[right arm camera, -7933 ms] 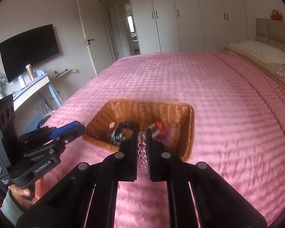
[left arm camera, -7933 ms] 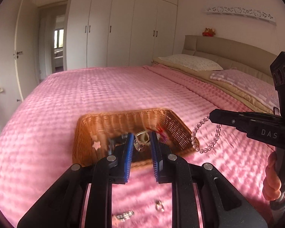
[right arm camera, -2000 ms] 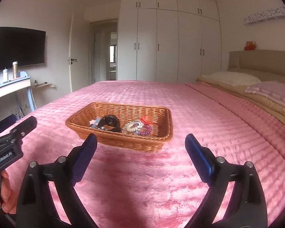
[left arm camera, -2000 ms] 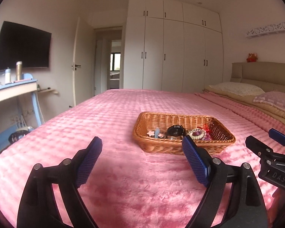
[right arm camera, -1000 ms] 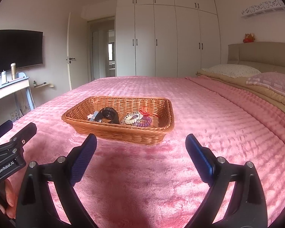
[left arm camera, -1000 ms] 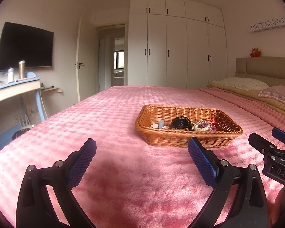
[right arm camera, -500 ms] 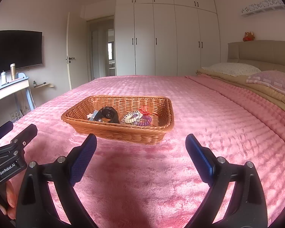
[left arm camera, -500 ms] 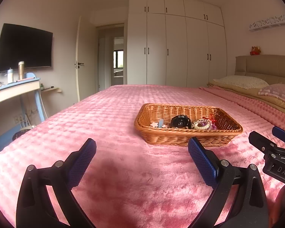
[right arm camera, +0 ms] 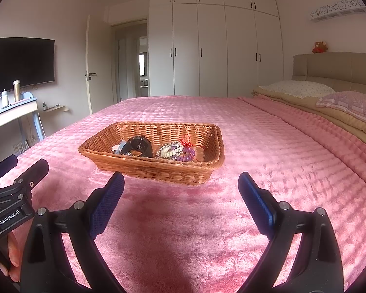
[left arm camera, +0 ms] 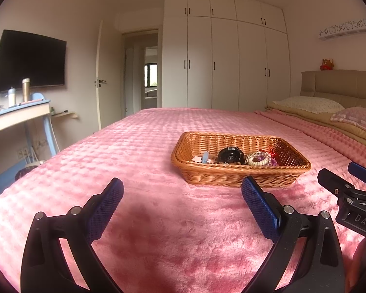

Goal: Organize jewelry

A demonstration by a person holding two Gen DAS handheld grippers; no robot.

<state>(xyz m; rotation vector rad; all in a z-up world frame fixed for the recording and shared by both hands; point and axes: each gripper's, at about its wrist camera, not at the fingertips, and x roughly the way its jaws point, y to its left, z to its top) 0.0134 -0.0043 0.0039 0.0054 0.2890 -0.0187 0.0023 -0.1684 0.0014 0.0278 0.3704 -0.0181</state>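
the jewelry (right arm camera: 174, 151) lies gathered inside the wicker basket (right arm camera: 158, 168) on the pink bed (right arm camera: 268, 146): a dark round piece, beaded bracelets, a purple coil and a small star. no loose piece shows on the blanket around it, so the task looks about done. the left gripper (left arm camera: 181, 201) and right gripper (right arm camera: 180, 195) hang short of the basket, fingers spread wide and holding nothing.

Wicker basket (left arm camera: 239, 173) holds jewelry (right arm camera: 174, 151), on bedspread.
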